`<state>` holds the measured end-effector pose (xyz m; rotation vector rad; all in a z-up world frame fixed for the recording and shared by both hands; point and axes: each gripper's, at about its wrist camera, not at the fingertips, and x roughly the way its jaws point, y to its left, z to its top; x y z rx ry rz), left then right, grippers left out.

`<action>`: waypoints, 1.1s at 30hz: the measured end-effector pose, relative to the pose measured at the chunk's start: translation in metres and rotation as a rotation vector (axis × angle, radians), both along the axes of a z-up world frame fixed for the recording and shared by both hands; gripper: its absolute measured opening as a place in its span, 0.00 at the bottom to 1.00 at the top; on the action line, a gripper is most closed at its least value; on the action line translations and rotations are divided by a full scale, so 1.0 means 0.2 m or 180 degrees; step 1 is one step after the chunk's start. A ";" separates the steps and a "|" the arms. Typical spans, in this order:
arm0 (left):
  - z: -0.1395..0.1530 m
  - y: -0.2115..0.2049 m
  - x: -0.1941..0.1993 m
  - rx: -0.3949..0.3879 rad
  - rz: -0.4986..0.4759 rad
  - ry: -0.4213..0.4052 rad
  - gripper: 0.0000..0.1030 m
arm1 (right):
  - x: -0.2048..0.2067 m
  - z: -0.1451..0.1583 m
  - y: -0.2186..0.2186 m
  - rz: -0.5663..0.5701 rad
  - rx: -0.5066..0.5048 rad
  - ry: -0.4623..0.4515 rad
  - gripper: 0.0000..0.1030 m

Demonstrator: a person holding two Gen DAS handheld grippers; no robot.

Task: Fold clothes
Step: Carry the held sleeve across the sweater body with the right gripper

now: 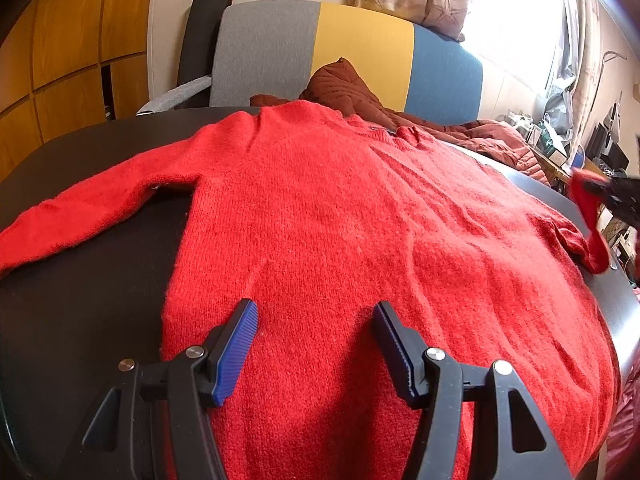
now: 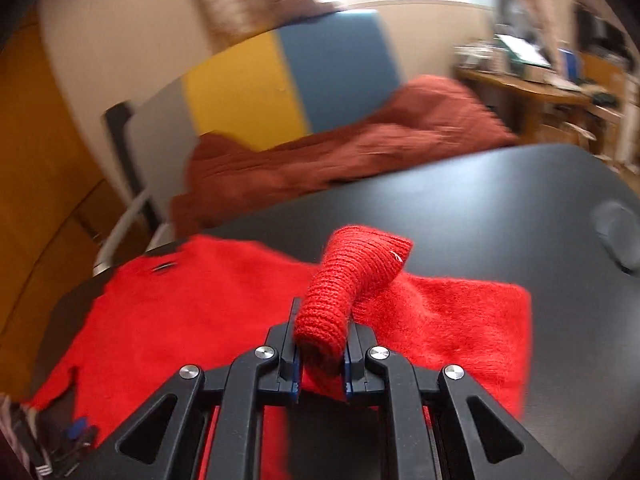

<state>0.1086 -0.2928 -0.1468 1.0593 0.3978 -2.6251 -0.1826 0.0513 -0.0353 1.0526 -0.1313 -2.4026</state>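
The fuzzy red knit sweater [image 1: 340,232] is lying flat on the dark round table [image 1: 80,300]. The left gripper [image 1: 316,344] hangs over its hem with jaws spread wide, nothing in them. The right gripper [image 2: 320,356] is clamped on the ribbed sleeve cuff [image 2: 344,288], lifted off the table.

Bare black table [image 2: 500,208] right of the red sweater [image 1: 340,220] lies free; brown quilted jacket [image 2: 320,160] crowds the far edge.

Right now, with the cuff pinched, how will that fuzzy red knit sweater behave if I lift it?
Likely floppy: the red knit sweater drapes flat on the black table, and the cuff bends limply in the right gripper. Its fuzzy knit probably grips, not slips.
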 end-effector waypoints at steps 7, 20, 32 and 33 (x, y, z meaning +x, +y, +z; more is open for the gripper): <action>0.00 0.00 0.01 0.0021 -0.0003 0.0023 0.59 | 0.12 -0.17 -0.57 0.0640 0.0263 -0.0142 0.16; 0.00 0.00 0.00 -0.0014 -0.0005 0.0004 0.59 | 0.45 -0.21 -0.42 0.0922 0.0176 -0.0032 0.45; 0.29 0.13 -0.46 0.0649 -0.0783 0.0119 0.58 | 0.57 -0.40 -0.32 0.0939 0.0476 0.0050 0.55; 0.30 0.15 -0.52 0.0745 -0.0855 0.0109 0.58 | 0.57 -0.40 -0.32 0.0949 0.0463 0.0055 0.57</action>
